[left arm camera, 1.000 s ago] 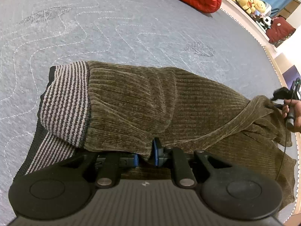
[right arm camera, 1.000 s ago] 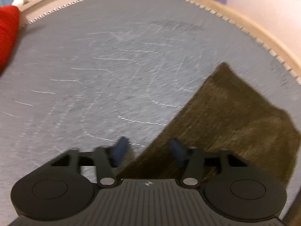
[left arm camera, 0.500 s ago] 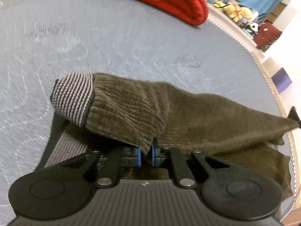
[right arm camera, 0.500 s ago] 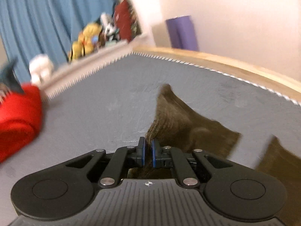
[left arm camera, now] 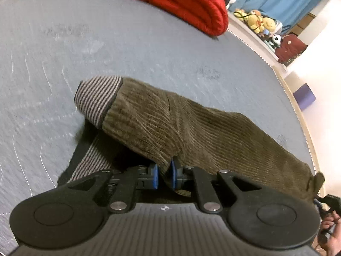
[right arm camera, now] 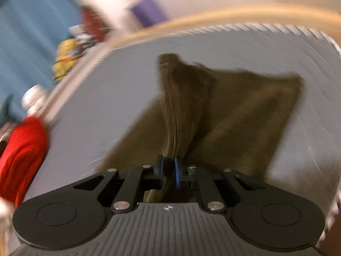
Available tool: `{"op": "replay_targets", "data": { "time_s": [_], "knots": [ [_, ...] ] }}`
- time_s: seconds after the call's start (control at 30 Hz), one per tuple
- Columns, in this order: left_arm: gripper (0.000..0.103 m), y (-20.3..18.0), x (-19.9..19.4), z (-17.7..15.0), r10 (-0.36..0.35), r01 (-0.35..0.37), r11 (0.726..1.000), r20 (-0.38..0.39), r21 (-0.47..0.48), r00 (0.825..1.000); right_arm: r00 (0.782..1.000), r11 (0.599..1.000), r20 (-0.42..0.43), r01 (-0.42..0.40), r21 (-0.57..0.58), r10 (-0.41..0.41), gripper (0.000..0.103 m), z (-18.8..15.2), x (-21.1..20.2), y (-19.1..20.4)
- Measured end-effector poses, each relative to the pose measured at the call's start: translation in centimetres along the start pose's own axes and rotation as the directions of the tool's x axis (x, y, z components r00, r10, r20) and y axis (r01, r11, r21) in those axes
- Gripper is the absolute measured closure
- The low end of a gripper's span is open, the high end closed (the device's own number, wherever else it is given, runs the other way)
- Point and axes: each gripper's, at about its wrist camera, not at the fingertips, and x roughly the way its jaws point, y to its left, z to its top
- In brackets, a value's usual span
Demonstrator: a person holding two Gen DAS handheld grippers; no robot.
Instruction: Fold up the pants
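Lifted higher than before, one pair of olive corduroy pants [left arm camera: 191,128] is stretched above the grey mattress [left arm camera: 106,42], pinched by left gripper [left arm camera: 164,176] and right gripper [right arm camera: 169,171]; jaws easing. One red quilt [left arm camera: 187,2] is seen. No writing legible.

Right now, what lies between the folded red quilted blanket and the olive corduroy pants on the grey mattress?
Only bare grey mattress lies between the red quilted blanket and the olive corduroy pants, as the left wrist view shows.
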Motion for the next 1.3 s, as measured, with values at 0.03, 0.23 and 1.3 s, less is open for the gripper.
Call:
{"op": "replay_targets", "data": {
  "time_s": [0.03,0.23,1.3],
  "knots": [
    [0.083,0.4,0.3,0.2,-0.008,0.008,1.0,-0.012,-0.025,1.0,1.0,0.999,0.0,0.009,0.031,-0.01,0.079,0.6,0.4,-0.7],
    [0.068,2.2,1.7,1.7,-0.009,0.004,0.989,-0.03,-0.145,1.0,0.999,0.997,0.019,0.038,0.068,-0.039,0.044,4.3,3.6,-3.0],
    [0.051,3.5,-1.0,2.8,0.002,0.0,0.993,0.014,-0.12,1.0,0.999,0.996,-0.025,-0.022,0.084,0.024,0.063,8.7,4.4,-8.5]
  ]
}}
